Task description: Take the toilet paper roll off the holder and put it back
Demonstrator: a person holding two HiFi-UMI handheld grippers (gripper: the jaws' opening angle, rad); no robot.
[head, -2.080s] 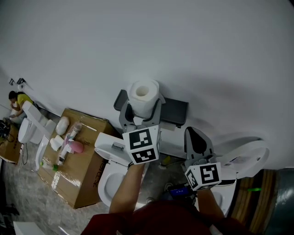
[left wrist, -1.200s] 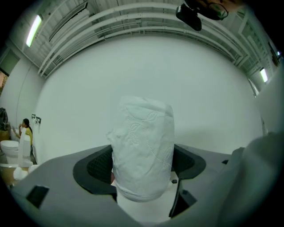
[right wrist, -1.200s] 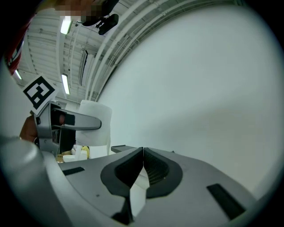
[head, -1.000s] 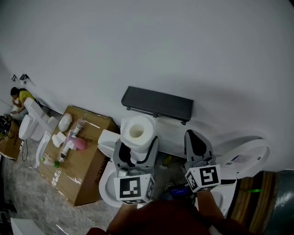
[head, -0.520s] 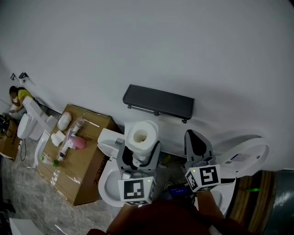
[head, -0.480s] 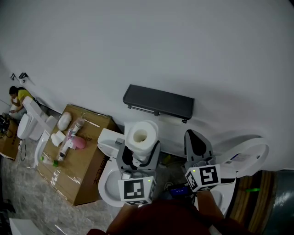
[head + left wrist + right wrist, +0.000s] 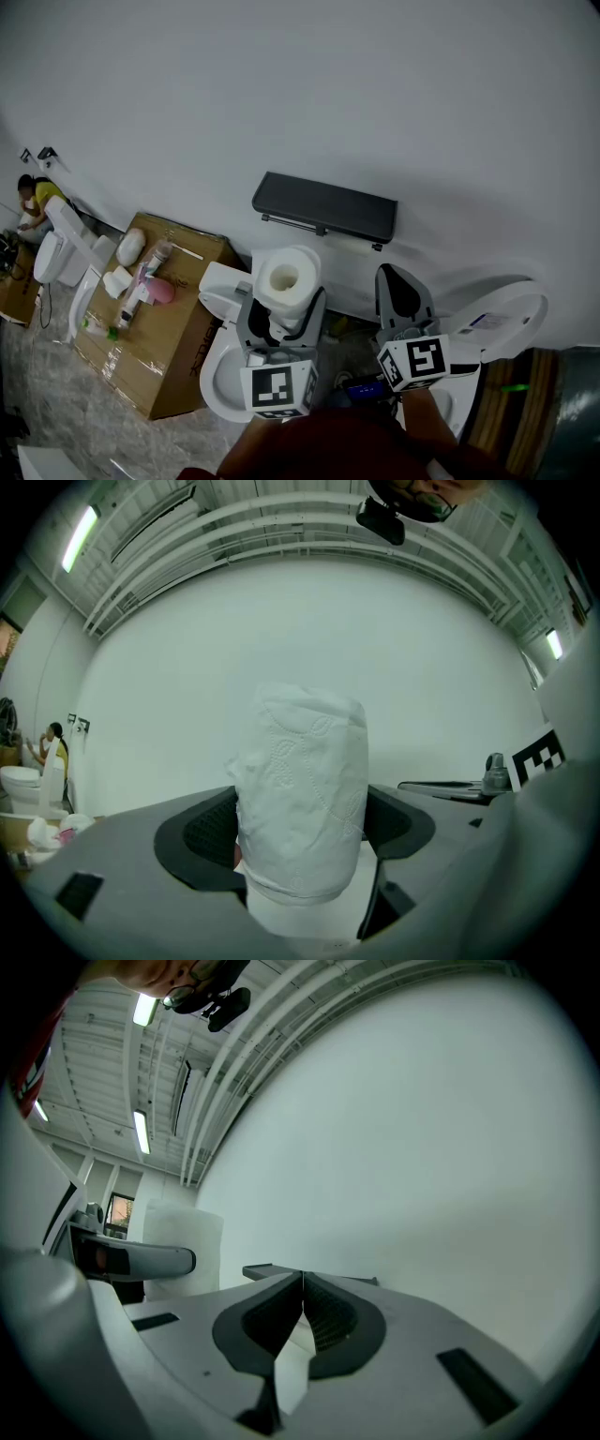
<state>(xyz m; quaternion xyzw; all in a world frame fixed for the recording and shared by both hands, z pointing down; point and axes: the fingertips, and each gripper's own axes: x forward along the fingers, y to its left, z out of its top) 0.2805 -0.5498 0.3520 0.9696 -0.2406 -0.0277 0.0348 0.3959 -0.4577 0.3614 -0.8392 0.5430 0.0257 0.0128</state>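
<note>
Left tongs (image 7: 284, 305): gripping the toilet paper roll (image 7: 284, 277) by its sides, core hole facing up; jaws are pressing into the soft paper (image 7: 302, 799)
Roll: sitting off the holder (image 7: 324, 207), at about 7 o'clock from it, apart
Right tongs (image 7: 394, 274): idling at 3 o'clock of the roll, jaws shut together, holding nothing
Step, as I am judging it: heading back toward the holder at 1 o'clock
Doing it well: squeezing lightly so the core is not flattening; lining the core up with the thin bar apparently running under the dark shelf; letting go only once it is hanging
</note>
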